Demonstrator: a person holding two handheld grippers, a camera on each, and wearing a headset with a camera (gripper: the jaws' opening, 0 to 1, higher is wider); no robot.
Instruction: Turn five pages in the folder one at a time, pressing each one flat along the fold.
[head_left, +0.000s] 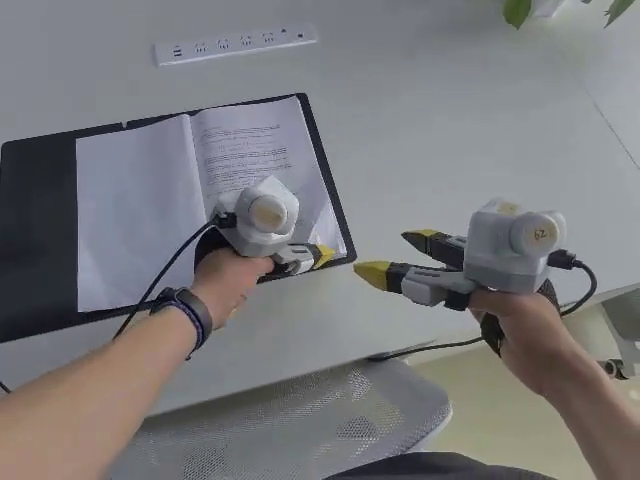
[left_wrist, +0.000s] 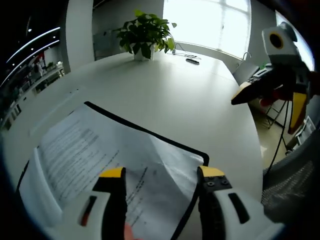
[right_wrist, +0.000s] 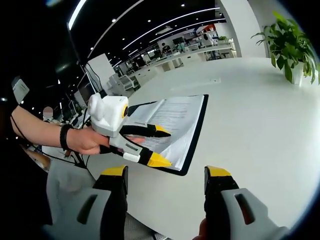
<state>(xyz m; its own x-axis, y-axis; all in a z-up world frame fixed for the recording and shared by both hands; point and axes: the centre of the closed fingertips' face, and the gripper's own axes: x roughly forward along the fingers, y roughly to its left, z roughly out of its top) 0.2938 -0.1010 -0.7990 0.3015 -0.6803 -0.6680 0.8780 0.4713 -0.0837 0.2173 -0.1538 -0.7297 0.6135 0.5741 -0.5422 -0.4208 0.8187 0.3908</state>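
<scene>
A black folder (head_left: 40, 200) lies open on the white table, a blank left page (head_left: 130, 210) beside a printed right page (head_left: 250, 150). My left gripper (head_left: 318, 256) is open at the folder's near right corner. Its yellow-tipped jaws straddle the slightly bowed right page (left_wrist: 80, 150) in the left gripper view (left_wrist: 162, 172). From the right gripper view, the left gripper (right_wrist: 161, 146) has one jaw above the page (right_wrist: 175, 117) and one near the folder's edge. My right gripper (head_left: 395, 255) hovers open off the folder's right side with nothing between its jaws (right_wrist: 167, 171).
A white power strip (head_left: 235, 45) lies at the far side of the table. A potted plant (left_wrist: 145, 32) stands further back. A grey mesh chair (head_left: 300, 420) sits below the table's near edge. Bare tabletop (head_left: 450, 130) extends right of the folder.
</scene>
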